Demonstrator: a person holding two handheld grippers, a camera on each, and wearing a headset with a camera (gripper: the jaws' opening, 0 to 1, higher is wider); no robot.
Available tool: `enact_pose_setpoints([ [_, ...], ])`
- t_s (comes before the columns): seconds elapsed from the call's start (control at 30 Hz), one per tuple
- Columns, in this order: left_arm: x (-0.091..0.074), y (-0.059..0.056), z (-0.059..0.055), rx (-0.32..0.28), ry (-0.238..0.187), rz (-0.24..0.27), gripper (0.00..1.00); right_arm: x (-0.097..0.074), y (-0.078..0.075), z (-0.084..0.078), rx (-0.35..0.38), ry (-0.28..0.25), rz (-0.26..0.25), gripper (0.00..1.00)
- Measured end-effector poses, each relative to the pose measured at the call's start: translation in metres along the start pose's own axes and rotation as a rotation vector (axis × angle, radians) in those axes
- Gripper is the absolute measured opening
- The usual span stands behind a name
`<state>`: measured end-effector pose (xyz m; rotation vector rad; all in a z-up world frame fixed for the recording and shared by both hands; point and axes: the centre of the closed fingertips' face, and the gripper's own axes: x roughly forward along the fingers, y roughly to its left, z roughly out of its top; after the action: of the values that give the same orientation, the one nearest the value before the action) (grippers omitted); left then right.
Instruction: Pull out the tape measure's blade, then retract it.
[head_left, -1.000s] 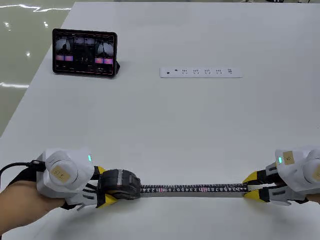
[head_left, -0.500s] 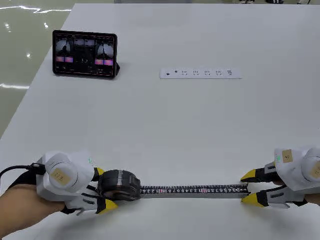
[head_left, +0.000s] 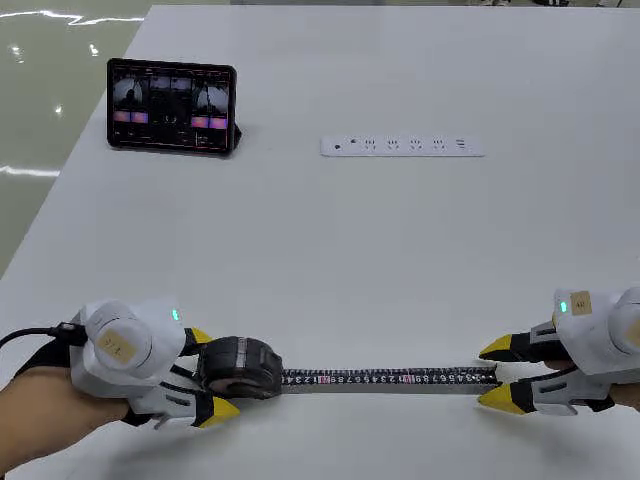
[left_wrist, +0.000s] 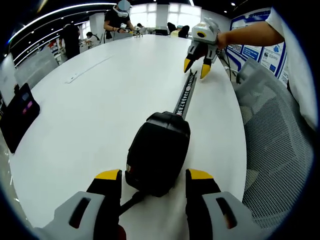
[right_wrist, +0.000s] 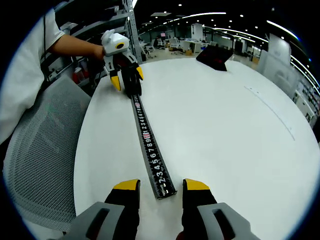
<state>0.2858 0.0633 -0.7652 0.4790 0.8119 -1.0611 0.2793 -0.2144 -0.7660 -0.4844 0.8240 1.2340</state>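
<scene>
right gripper (head_left: 496, 374) jaws have been spread apart since a second ago, so the blade's end isn't pinched anymore. it's just left lying between the yellow tips. the blade (head_left: 385, 378) is stretched flat along the table (head_left: 400, 250) from the tape measure (head_left: 238, 367), which is bracketed by the left gripper (head_left: 210, 372). whether it's actually squeezed can't be told. pull-out looks done, so retracting is probably what's left, and some snap-back should be expected.

Bright overhead light, sharp, fisheye-warped edges.
</scene>
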Motion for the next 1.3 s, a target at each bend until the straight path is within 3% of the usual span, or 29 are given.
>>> enact_pose_setpoints([
  [0.17, -0.006, 0.003, 0.002, -0.004, -0.01, 0.015, 0.48, -0.002, -0.002, 0.005, 0.014, -0.029, -0.022, 0.31],
  [0.33, -0.015, 0.007, 0.006, -0.051, -0.042, 0.046, 0.5, -0.006, 0.002, 0.006, 0.033, -0.038, -0.05, 0.37],
  [0.4, -0.017, 0.007, 0.008, -0.087, -0.069, 0.054, 0.51, -0.006, 0.002, 0.006, 0.04, -0.04, -0.069, 0.4],
  [0.6, -0.022, 0.004, 0.008, -0.122, -0.102, 0.082, 0.56, -0.008, 0.008, 0.007, 0.044, -0.036, -0.102, 0.49],
  [0.97, -0.035, -0.003, 0.013, -0.178, -0.161, 0.129, 0.63, -0.014, 0.017, 0.009, 0.116, -0.083, -0.151, 0.58],
  [1.3, -0.049, -0.007, 0.007, -0.221, -0.196, 0.175, 0.67, -0.024, 0.025, 0.012, 0.16, -0.116, -0.201, 0.65],
])
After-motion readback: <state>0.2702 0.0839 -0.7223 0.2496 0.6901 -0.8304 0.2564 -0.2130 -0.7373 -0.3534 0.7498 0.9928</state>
